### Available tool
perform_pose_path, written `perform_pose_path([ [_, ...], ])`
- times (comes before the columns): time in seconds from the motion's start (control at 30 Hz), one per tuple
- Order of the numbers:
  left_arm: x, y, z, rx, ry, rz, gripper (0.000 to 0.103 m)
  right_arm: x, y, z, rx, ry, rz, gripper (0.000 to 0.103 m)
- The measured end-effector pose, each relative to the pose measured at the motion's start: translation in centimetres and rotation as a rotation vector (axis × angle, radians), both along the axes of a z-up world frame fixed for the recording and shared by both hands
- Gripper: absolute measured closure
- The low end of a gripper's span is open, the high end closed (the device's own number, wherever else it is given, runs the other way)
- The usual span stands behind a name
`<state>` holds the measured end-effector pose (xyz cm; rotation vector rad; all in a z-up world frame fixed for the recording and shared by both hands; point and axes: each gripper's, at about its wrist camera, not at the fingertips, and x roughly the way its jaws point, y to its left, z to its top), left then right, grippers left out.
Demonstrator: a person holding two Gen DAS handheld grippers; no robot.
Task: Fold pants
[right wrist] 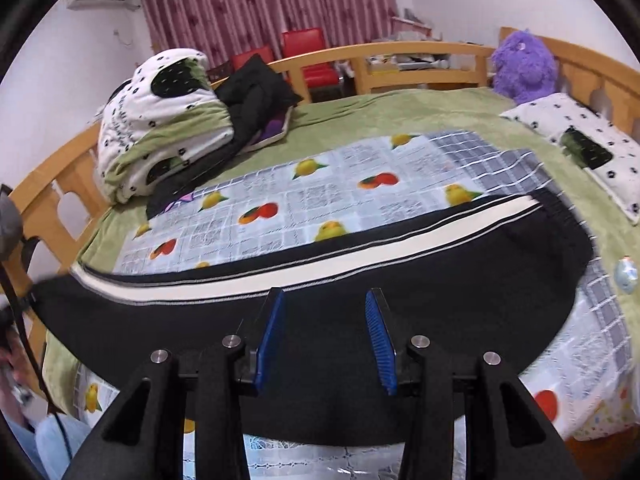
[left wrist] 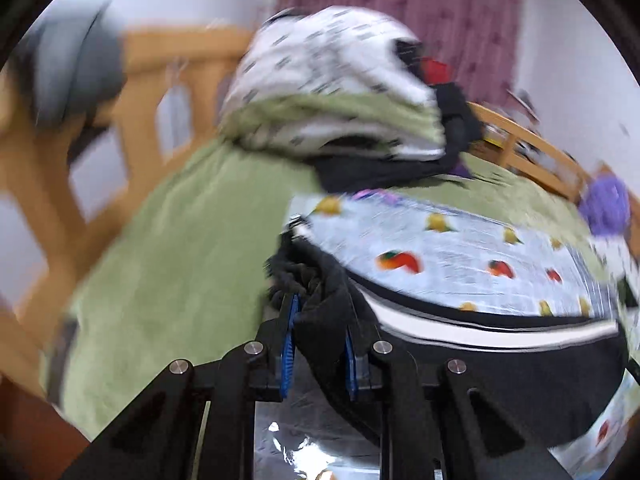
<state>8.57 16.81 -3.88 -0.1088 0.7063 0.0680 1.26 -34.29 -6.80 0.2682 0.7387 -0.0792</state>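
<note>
a home bedroom: wooden bed [right wrist: 420, 50] (green blanket), folded quilt [right wrist: 160, 120], purple plush toy [right wrist: 524, 66], pink curtains [right wrist: 260, 4].

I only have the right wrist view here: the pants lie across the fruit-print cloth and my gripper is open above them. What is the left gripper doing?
Observer: The left gripper is shut on a bunched end of the black pants.
Reviewer: Which part did it grab?
Observer: Dark bunched fabric sits between its blue pads; the left wrist view is too blurred to tell cuff from waistband.
Reviewer: Is that end lifted off the bed?
Observer: I cannot tell; the green bedspread shows beyond it, blurred.
</note>
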Motion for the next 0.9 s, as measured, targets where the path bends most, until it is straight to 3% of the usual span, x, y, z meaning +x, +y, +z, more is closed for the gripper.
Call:
perform_pose_path([
  [0.17, -1.0, -9.4, 4.9, 0.134, -0.063, -0.121, 0.084, 0.8, -1.3, -3.8, 0.024, -0.005, 0.042, 0.061],
  [0.33, -1.1, -21.1, 4.5, 0.200, -0.091, -0.270, 0.085, 0.0, -5.7, -7.8, 0.106, 0.039, -0.018, 0.061],
  [0.43, -0.7, -28.1, 2.0, 0.157, -0.055, -0.376, 0.085, -1.3, -8.3, -8.7, 0.129, 0.026, -0.060, 0.061],
  [0.63, -1.7, -37.4, -4.7, 0.050, 0.046, -0.551, 0.085, -4.5, -12.7, -10.4, 0.142, 0.038, -0.176, 0.061],
  [0.8, -2.2, -38.6, -10.6, -0.064, 0.253, -0.611, 0.079, -4.9, -13.6, -10.6, 0.176, 0.018, -0.176, 0.061],
  [0.87, -3.0, -37.4, -10.8, -0.100, 0.256, -0.617, 0.078, -4.5, -12.9, -10.6, 0.160, 0.016, -0.152, 0.061],
  [0.9, -3.3, -36.5, -10.5, -0.122, 0.244, -0.620, 0.071, -4.3, -12.4, -10.7, 0.154, 0.013, -0.132, 0.061],
])
